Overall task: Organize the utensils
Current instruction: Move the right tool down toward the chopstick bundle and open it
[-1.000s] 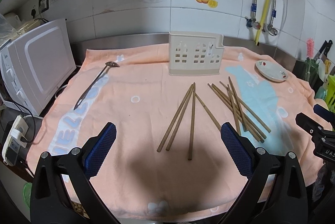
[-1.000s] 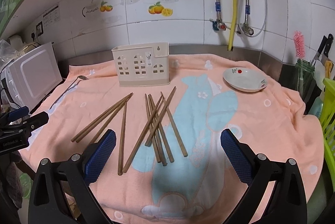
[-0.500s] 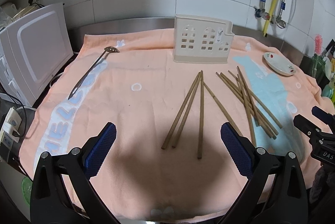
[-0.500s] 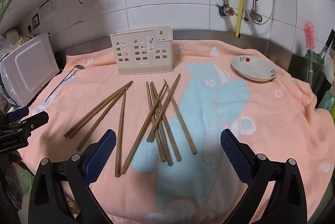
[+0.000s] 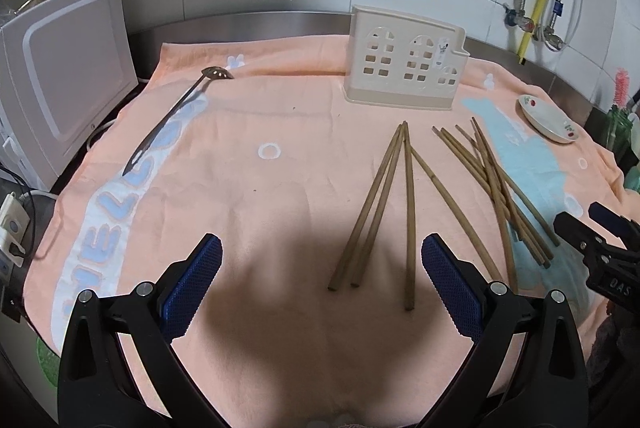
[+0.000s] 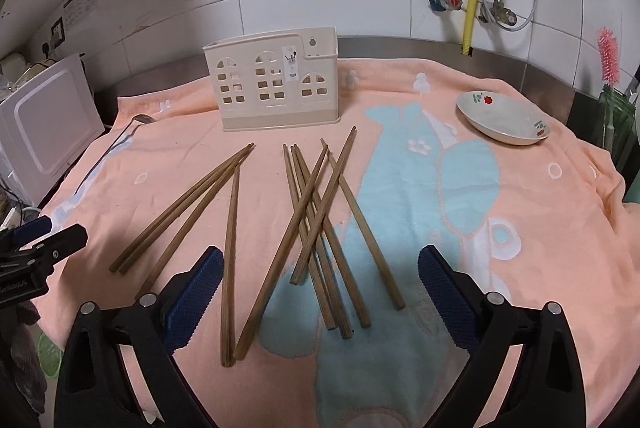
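Chopsticks (image 6: pixel 320 224) are scattered loose on the peach towel (image 6: pixel 540 228), in front of the cream holder (image 6: pixel 276 87) at the back. Slotted spoon (image 5: pixel 176 107) lies far left, little dish (image 6: pixel 504 119) far right. Right gripper (image 6: pixel 320 288) has just been narrowing a bit but is still wide, nothing pinched. Left gripper (image 5: pixel 320 276) gapes too, empty.

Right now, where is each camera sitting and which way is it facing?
Left wrist: on the left gripper, angled down at the towel; own open fingers show, right gripper at right edge.
Right wrist: on the right gripper, aimed down at the chopsticks; own open fingers show.
Both share chopsticks, utensil holder, dish.
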Demonstrator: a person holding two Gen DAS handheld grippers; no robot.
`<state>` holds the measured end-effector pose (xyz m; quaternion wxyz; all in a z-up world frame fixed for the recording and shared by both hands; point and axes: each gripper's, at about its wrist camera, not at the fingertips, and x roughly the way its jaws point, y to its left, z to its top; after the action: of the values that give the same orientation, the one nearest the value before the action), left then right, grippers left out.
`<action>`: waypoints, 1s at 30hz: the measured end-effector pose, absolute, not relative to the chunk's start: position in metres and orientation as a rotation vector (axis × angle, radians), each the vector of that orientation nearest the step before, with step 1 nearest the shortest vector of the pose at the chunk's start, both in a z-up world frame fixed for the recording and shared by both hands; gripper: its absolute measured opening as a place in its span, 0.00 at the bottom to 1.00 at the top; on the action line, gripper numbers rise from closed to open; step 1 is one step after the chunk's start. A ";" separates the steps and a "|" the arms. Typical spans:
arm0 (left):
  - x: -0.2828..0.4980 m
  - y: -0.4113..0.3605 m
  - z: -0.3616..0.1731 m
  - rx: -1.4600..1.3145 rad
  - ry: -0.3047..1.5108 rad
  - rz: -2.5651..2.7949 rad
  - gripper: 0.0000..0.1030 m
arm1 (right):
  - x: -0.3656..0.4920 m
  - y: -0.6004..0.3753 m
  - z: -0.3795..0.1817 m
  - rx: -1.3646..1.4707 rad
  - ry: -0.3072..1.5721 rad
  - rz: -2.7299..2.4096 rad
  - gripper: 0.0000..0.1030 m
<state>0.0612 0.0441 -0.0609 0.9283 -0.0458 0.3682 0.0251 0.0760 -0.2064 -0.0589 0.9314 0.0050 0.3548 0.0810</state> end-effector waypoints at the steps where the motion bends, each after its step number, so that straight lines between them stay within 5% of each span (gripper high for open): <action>1: 0.063 0.046 -0.062 -0.096 0.757 0.052 0.95 | 0.079 -0.206 -0.060 0.016 0.731 0.164 0.84; 14: 0.081 0.057 -0.081 -0.114 0.795 0.045 0.95 | 0.108 -0.195 -0.080 0.031 0.800 0.164 0.67; 30: 0.088 0.063 -0.089 -0.134 0.800 0.002 0.95 | 0.126 -0.190 -0.089 0.066 0.843 0.147 0.27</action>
<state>0.0881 0.0630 -0.0885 0.9189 -0.0651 0.3890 0.0012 0.1263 -0.1896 -0.0892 0.9094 0.0321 0.4085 0.0715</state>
